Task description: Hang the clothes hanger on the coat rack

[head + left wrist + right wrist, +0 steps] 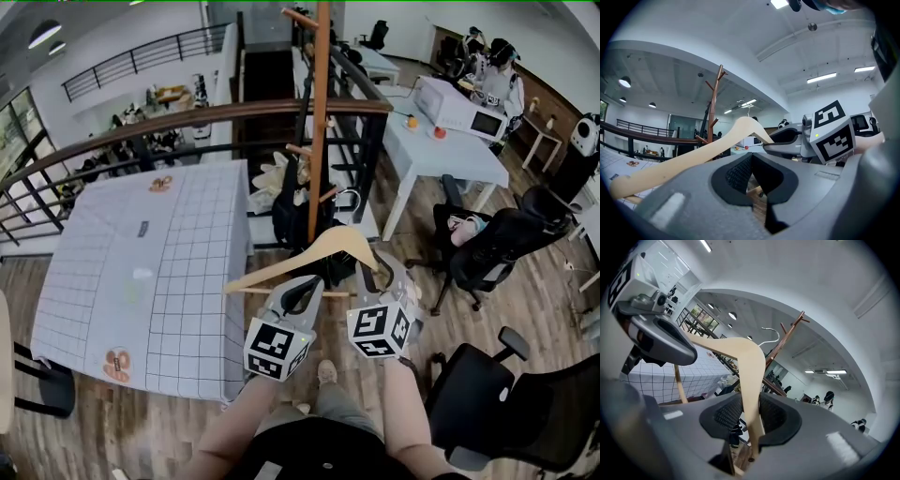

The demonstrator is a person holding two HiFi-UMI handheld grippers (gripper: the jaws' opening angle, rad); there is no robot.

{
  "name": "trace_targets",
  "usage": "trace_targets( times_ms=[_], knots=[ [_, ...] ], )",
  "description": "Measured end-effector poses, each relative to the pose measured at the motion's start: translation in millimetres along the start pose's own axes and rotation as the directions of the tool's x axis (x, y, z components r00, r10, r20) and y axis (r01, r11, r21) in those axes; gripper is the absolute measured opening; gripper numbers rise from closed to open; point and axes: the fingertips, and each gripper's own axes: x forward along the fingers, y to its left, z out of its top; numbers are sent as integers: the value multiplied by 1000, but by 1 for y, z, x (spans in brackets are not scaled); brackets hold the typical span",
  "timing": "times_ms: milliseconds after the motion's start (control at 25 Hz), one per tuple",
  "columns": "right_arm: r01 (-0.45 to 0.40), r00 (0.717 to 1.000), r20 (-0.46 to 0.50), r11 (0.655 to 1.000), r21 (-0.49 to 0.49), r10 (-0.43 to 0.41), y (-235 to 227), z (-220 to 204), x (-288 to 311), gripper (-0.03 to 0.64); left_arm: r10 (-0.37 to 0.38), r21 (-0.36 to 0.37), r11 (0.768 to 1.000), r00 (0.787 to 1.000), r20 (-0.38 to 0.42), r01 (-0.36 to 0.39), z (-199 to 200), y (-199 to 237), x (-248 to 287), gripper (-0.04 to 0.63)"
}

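Right gripper view: right gripper (749, 420) fingers clamp the clothes hanger (745, 366) arm, left gripper (752, 180) seemingly pinches its bar, near the coat rack (319, 122); lift the hook (352, 197) squarely onto a peg (298, 17).

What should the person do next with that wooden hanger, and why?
Probably ease the hanger toward the coat rack: the right claw grips its wooden arm, and its metal hook hangs near the rack, caught on nothing yet.
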Motion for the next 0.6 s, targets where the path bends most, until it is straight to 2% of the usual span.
trace_targets(
  times_ms=[600],
  knots=[
    [-38,999,26,999,-13,39,-52,-6,113,107,42,-7,999,999,7,-42,8,60,101,-2]
  ],
)
